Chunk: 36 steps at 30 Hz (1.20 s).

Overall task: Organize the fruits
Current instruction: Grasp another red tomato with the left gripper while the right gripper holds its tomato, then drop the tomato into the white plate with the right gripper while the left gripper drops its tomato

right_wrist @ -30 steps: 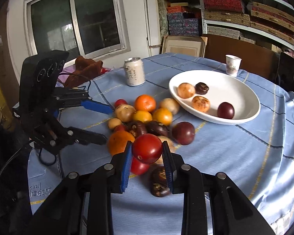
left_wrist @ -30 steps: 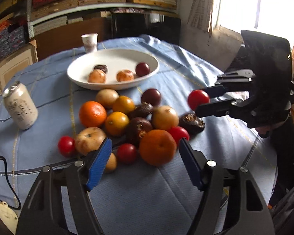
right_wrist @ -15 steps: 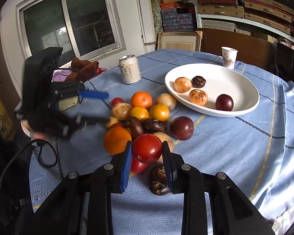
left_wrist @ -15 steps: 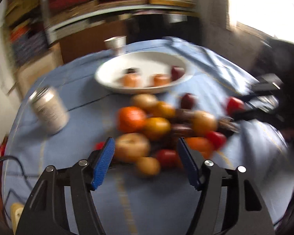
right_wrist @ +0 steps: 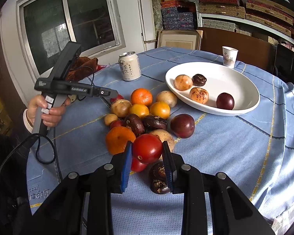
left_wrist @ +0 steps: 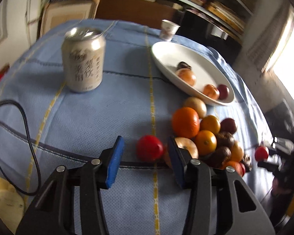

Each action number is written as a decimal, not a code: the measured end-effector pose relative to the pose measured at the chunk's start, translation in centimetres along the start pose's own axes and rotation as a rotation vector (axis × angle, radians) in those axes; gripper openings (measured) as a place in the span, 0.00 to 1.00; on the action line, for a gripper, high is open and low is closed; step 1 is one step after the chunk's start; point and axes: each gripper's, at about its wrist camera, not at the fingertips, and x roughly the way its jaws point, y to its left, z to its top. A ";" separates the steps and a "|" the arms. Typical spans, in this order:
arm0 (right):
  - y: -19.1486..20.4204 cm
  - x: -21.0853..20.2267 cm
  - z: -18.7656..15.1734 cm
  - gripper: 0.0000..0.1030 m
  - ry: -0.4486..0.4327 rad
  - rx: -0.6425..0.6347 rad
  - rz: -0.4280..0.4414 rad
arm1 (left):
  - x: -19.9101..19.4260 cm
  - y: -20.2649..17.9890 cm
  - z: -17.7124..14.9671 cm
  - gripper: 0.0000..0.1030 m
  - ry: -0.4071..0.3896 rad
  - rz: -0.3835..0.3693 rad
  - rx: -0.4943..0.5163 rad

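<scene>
Right tool (right_wrist: 147,154) squeezes red tomato (right_wrist: 147,148), ready for white plate (right_wrist: 250,101). Left tool (left_wrist: 145,152) closing around small red fruit (left_wrist: 149,148), not touching yet.

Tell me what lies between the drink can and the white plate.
Only bare blue tablecloth between the can and the plate; the right wrist view shows it.

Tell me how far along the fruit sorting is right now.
Early. Done: four fruits lie in the white plate. In hand: the right gripper grips a red tomato; the left gripper is closing around another red tomato, pads not yet touching. Left: the pile on the tablecloth.
</scene>
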 end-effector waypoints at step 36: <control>-1.7 -0.4 0.1 0.29 -0.048 0.075 0.011 | -1.4 -3.4 0.3 0.29 -0.086 0.051 0.074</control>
